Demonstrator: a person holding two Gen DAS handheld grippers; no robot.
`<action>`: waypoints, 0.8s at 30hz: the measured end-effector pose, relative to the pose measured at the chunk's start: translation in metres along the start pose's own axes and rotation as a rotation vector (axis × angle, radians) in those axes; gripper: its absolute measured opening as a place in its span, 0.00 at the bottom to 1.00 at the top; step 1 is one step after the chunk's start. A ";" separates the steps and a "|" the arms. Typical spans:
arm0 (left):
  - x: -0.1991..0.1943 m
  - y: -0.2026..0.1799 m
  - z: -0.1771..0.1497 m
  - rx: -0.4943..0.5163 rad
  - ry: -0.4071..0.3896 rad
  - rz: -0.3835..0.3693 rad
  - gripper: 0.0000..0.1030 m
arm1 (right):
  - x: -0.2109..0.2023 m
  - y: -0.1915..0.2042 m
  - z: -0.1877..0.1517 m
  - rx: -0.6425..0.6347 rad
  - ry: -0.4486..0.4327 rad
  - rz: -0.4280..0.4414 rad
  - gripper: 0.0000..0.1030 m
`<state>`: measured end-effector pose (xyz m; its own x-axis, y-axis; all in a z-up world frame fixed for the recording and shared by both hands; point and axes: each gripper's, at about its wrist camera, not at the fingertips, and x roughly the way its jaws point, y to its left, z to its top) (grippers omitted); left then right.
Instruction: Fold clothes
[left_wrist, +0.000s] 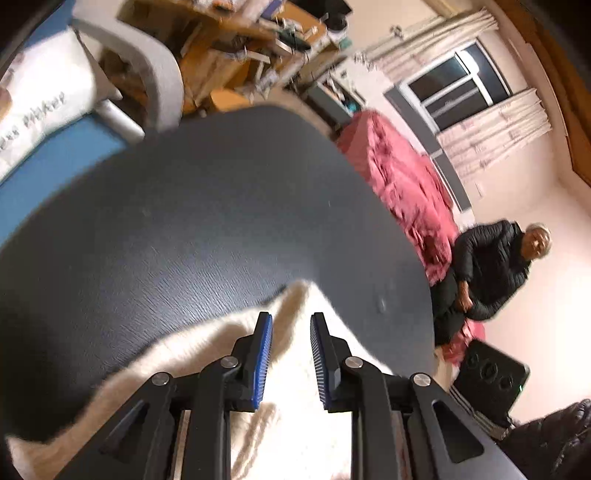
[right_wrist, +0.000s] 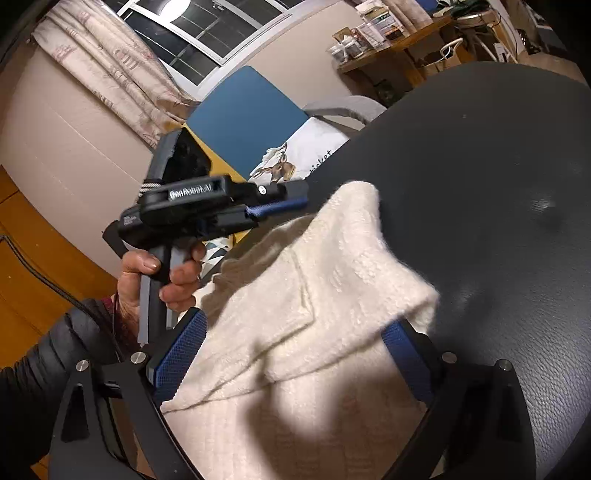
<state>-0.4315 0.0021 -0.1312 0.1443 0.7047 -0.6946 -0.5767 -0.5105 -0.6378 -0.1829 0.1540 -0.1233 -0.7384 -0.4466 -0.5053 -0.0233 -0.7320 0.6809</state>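
Note:
A white knitted garment (right_wrist: 314, 295) lies bunched on the dark round table (right_wrist: 498, 184), near its edge. My right gripper (right_wrist: 295, 321) is open wide, and the cloth sits between and partly over its blue fingers (right_wrist: 181, 354). Nothing is pinched. My left gripper (left_wrist: 291, 317) hovers just above the same garment (left_wrist: 303, 424), its blue pads (left_wrist: 263, 362) apart with only a gap between them. In the right wrist view a hand (right_wrist: 147, 280) holds the left gripper (right_wrist: 280, 205) above the garment's far edge.
A blue chair (right_wrist: 247, 118) with a printed white cushion (right_wrist: 306, 151) stands by the table. Beyond the table (left_wrist: 203, 221) lie a pink blanket (left_wrist: 402, 181), a seated person in a dark jacket (left_wrist: 491, 266), a black device (left_wrist: 491, 380) and a cluttered wooden desk (left_wrist: 229, 48).

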 end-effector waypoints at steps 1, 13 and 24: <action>0.005 -0.001 -0.001 0.007 0.014 -0.001 0.21 | 0.001 -0.002 0.001 0.010 0.002 0.003 0.94; 0.037 -0.012 -0.007 0.084 -0.084 0.067 0.04 | -0.007 -0.009 0.004 0.030 -0.132 -0.192 0.94; 0.012 -0.027 -0.013 0.025 -0.189 0.069 0.12 | -0.035 -0.003 -0.004 0.006 -0.215 -0.217 0.94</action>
<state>-0.4032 0.0181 -0.1268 -0.0485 0.7495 -0.6602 -0.6004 -0.5501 -0.5804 -0.1542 0.1693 -0.1099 -0.8416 -0.1601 -0.5159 -0.1996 -0.7953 0.5724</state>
